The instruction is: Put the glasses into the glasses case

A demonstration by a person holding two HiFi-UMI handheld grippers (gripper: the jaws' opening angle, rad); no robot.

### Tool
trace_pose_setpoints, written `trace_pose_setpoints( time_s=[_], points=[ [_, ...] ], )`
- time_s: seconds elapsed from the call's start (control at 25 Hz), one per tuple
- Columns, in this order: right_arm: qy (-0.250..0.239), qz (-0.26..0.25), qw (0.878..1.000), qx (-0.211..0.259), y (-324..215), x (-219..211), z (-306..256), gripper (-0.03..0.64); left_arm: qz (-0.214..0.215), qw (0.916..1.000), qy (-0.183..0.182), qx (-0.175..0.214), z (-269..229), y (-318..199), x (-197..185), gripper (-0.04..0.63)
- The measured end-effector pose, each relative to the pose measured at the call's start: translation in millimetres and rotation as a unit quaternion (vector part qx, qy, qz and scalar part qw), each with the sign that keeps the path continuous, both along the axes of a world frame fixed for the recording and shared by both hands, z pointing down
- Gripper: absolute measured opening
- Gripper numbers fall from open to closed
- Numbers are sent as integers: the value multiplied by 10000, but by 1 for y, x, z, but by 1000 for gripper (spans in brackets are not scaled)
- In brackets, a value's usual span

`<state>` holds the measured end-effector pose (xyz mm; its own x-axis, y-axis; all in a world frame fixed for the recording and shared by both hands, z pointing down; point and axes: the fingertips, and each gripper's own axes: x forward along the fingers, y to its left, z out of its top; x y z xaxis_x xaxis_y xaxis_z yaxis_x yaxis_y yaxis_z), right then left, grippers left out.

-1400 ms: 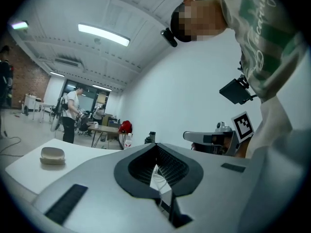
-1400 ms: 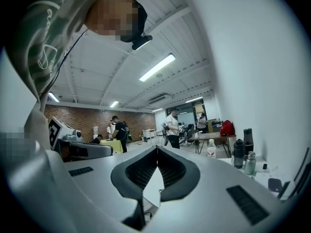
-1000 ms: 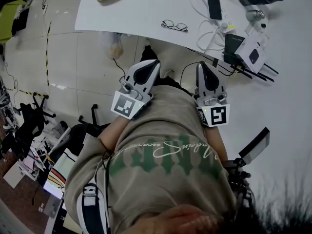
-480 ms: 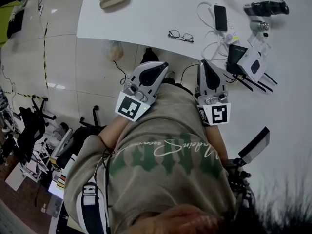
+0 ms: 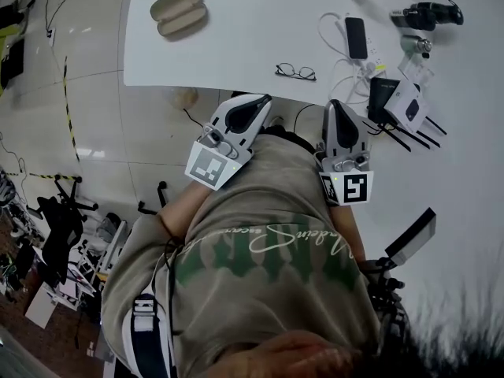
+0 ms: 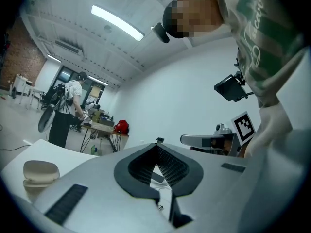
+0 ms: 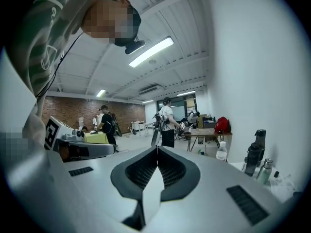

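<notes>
Case: the glasses case [image 5: 179,11] was seen lying open at the far left of the white tabletop [image 5: 252,18], both halves facing up, well apart from everything else.
Left claw: the left claw [image 5: 262,98] was held clenched on nothing, its tips pressed together. It was kept short of the tabletop's near edge and close to the person's chest.
Glasses: the glasses [image 5: 295,72] were found near the tabletop's near edge, ahead of the gap between the two claws and well apart from the case. Whether the arms were folded could not be made out.
Right claw: the right claw [image 5: 334,103] was likewise clenched and empty, tips meeting, also short of the tabletop.
Phone: a phone [image 5: 356,37] was seen lying to the right of the glasses and farther back.
Step in hand: the reach for the glasses was judged to be due, since nothing had been grasped.
Doing it well: a claw would have to be released wide before being lowered over the frame. The bridge or one rim would best be taken, with a light, even squeeze, as thin wire is likely to slip or bend. The glasses could then be carried left over bare tabletop and laid into one half of the case.
</notes>
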<state>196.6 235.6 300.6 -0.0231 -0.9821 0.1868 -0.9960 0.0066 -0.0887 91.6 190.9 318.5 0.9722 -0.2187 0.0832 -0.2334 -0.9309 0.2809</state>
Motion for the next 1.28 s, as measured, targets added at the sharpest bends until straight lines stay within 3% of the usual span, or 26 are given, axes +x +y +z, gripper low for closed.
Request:
trace_pose_setpoints(
  time_s=[0.36, 0.52, 0.6, 0.8, 1.0, 1.16, 1.28],
  points=[
    [138, 121, 9997, -161, -38, -22, 2, 12, 173, 9997, 82, -170, 5, -39, -17, 6],
    [-175, 98, 9987, -474, -41, -35, 12, 12, 426, 9983, 36, 386, 4, -40, -16, 6],
    [-235, 51, 9981, -568, -39, -39, 15, 12, 488, 9980, 21, 406, 5, -37, -17, 6],
    [-290, -22, 9978, -598, -44, -35, 23, 12, 325, 9990, 71, 292, 10, -37, -19, 6],
    [-380, -284, 9971, -595, -47, -33, 28, 12, 87, 9986, 47, 515, 7, -38, -23, 6],
    [-560, -730, 9949, -402, -61, -43, 24, 12, -307, 9991, -21, -308, 18, -45, -21, 6],
    [-478, -925, 9937, -418, -65, -37, 21, 12, -426, 9981, -10, -442, 16, -44, -8, 6]
  ],
)
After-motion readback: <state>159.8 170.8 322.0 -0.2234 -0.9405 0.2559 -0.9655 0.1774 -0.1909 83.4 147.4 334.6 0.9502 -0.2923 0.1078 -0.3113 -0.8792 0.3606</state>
